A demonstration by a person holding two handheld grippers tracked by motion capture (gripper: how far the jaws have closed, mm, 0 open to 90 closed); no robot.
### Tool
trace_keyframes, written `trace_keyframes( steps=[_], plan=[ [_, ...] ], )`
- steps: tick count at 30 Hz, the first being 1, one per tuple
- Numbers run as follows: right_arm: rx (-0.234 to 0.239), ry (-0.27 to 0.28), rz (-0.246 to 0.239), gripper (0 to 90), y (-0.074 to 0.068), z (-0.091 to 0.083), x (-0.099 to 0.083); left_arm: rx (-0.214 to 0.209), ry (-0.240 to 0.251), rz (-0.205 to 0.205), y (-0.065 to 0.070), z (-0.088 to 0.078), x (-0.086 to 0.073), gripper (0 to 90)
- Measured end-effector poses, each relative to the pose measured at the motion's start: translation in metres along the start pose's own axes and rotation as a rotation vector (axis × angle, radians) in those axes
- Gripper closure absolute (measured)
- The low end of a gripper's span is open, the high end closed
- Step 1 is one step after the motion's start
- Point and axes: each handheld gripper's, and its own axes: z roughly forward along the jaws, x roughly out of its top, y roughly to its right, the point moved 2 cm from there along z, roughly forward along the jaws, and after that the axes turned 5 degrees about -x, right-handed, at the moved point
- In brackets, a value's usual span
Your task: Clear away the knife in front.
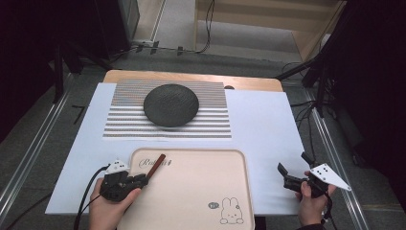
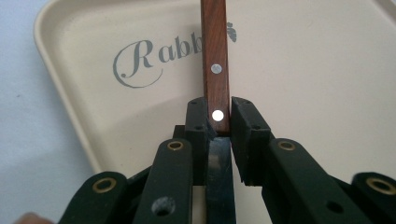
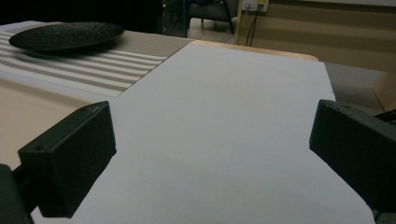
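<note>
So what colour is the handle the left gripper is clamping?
Reddish-brown wood handle with two silver rivets, clearest in the left gripper view.

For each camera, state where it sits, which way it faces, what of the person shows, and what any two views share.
High view: above the near edge, facing forward and down; both hands, left tool and right tool.
Left gripper view: on the left tool, facing the tray; jaws clamp a wooden handle.
Right gripper view: on the right tool, facing across the table; jaws apart.
High and right views share the plate.
</note>
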Motion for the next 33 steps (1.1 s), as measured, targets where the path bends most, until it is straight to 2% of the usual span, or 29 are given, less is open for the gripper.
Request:
trace_keyframes(
  steps=[1, 3, 4, 5, 7, 10, 13, 17, 18, 20, 23, 28, 31, 33],
  plan=[
    [0.001, 0.0, 0.0, 0.0, 0.0, 0.0, 0.0, 0.012, -0.003, -0.001, -0.001, 0.001, 0.0, 71.4],
    [0.001, 0.0, 0.0, 0.0, 0.0, 0.0, 0.0, 0.002, 0.009, -0.008, -0.002, 0.001, 0.0, 61.0],
    [0.0, 0.001, 0.001, 0.0, 0.0, 0.0, 0.0, -0.007, 0.034, -0.019, -0.004, -0.001, 0.002, 59.3],
    [0.001, 0.0, 0.001, 0.0, 0.0, 0.0, 0.0, 0.004, 0.049, -0.006, -0.004, -0.002, 0.003, 58.6],
    [0.0, 0.0, 0.001, 0.0, 0.0, 0.0, 0.0, 0.021, 0.077, 0.032, -0.001, -0.005, 0.006, 61.5],
    [0.0, 0.0, -0.002, 0.0, 0.0, 0.0, 0.0, -0.001, 0.102, 0.091, 0.005, -0.007, 0.01, 74.3],
    [-0.001, -0.001, -0.001, 0.0, 0.0, 0.0, 0.0, -0.05, 0.07, 0.151, 0.01, -0.003, 0.013, 88.5],
    [-0.001, -0.001, -0.001, 0.0, 0.0, 0.0, 0.0, -0.073, 0.045, 0.184, 0.014, 0.004, 0.018, 89.6],
    [0.0, -0.001, 0.0, 0.0, -0.001, 0.0, 0.0, -0.076, 0.036, 0.212, 0.017, 0.008, 0.022, 89.6],
    [-0.001, -0.001, 0.001, 0.0, -0.001, 0.0, 0.0, -0.07, 0.017, 0.242, 0.018, 0.012, 0.026, 89.6],
    [-0.002, -0.002, -0.006, 0.0, -0.001, 0.001, 0.0, -0.082, -0.017, 0.266, 0.018, 0.02, 0.032, 89.7],
    [-0.005, -0.01, -0.005, 0.0, -0.002, 0.001, 0.0, -0.093, -0.051, 0.279, 0.017, 0.031, 0.036, 89.7],
    [-0.008, -0.011, -0.005, 0.0, -0.002, 0.001, 0.0, -0.112, -0.067, 0.269, 0.016, 0.034, 0.033, 89.7],
    [-0.009, -0.009, -0.007, 0.0, -0.002, 0.001, 0.0, -0.102, -0.074, 0.263, 0.015, 0.034, 0.032, 89.7]
  ],
)
